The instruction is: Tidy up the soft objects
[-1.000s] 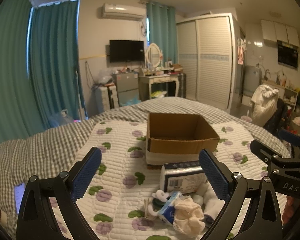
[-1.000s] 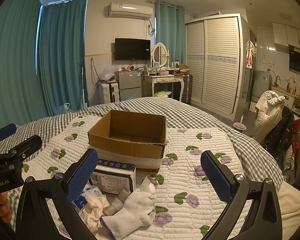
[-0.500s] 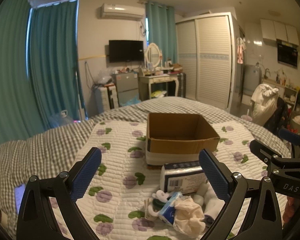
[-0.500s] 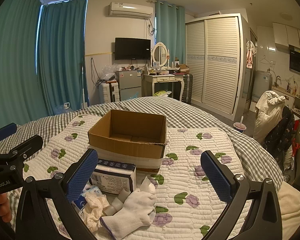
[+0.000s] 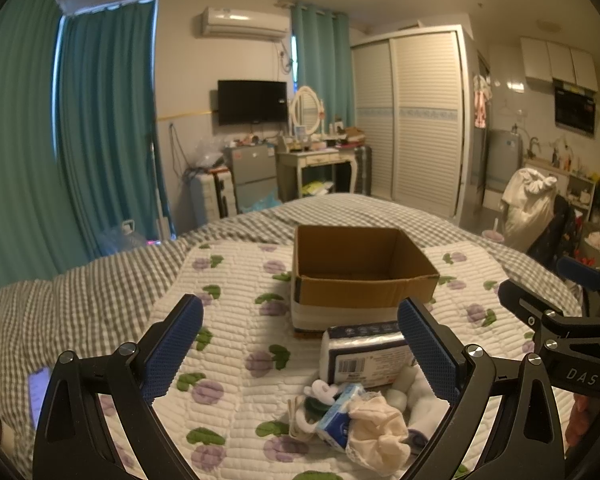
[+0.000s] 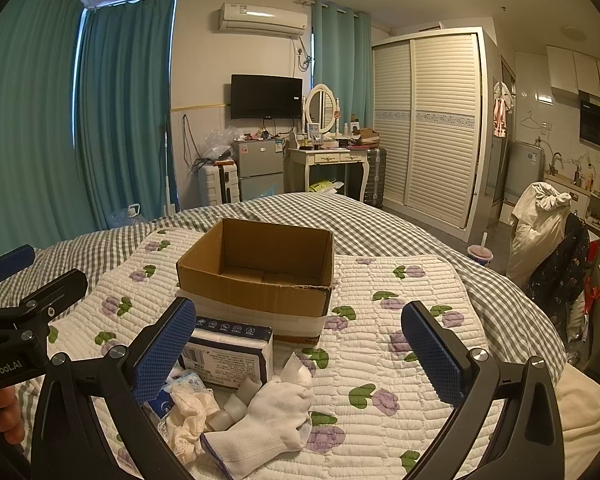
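An empty open cardboard box [image 5: 360,272] [image 6: 260,272] stands on the quilted floral bedspread [image 6: 380,360]. In front of it lies a pile of soft things: a wrapped tissue pack [image 5: 364,354] [image 6: 230,354], a white sock [image 6: 276,416], a cream crumpled cloth [image 5: 376,432] [image 6: 188,420] and a small blue tissue packet [image 5: 338,416]. My left gripper [image 5: 300,350] is open and empty, above the bed left of the pile. My right gripper [image 6: 300,350] is open and empty, above and just right of the pile. Each gripper shows at the edge of the other's view.
The bed has a grey checked cover [image 5: 80,300]. A phone [image 5: 38,392] lies on it at the left. Beyond the bed stand a dressing table [image 6: 332,160], a small fridge [image 6: 260,168], a wardrobe [image 6: 428,120] and a chair with clothes [image 6: 548,232].
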{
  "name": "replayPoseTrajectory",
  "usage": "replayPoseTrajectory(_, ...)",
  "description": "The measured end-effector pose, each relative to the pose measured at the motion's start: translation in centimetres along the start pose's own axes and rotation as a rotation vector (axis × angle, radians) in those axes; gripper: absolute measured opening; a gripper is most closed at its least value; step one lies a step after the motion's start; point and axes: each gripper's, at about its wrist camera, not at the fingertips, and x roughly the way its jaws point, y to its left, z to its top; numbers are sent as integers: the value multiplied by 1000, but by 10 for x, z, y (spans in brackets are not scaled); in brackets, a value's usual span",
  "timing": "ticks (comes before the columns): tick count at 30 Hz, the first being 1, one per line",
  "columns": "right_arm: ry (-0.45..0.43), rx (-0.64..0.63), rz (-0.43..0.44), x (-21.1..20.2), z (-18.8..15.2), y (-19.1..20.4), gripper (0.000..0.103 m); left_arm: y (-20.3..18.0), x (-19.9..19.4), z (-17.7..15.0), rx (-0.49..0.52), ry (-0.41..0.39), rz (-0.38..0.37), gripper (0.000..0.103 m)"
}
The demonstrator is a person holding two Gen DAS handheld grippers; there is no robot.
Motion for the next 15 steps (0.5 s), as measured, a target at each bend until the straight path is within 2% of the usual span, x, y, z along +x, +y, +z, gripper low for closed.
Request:
replayPoseTrajectory(9,2,6,9,2,-5,0,103,-2,-1,0,-4,-3,0,100)
replayPoseTrajectory(15,-16,-6,16,-13,-1,3,103,-6,-11,3,3,-22,2,100)
